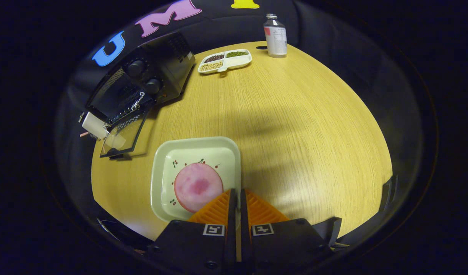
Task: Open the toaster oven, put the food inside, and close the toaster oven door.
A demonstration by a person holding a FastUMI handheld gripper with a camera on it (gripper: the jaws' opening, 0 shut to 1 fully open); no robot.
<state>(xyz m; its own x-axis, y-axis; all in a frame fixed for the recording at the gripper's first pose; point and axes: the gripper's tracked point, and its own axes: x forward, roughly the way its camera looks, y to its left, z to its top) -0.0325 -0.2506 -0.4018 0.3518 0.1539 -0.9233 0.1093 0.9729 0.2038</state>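
1. Claw [237,194] sits at the bottom centre of the frame, its two fingers drawn nearly together with only a thin slit between them; the right rim of a plate runs into that slit, though whether both fingers truly press on it I cannot tell
2. Plate [169,183] lies just left of centre in the lower half, a pale square dish with rounded corners and small cherry prints, resting flat on the table
3. Food [197,186] is a round pink slice (darker blotch in its middle) lying on the plate, its lower right edge tucked under the left finger
4. Table [295,126] is a light wood-grain top filling the middle of the frame, with soft shadows across it above the plate
5. Toaster oven [142,86] stands at the upper left, well apart from the plate, dark with two round knobs on its right panel; its glass door [121,137] hangs open, dropped down toward the table, with a thin chain at its hinge side
6. Divided tray [225,61] lies at the upper centre, right of the oven, white, with three compartments of dark, green and pale grains
7. Bottle [275,36] stands upright at the top of the frame, just right of the tray, clear with a label
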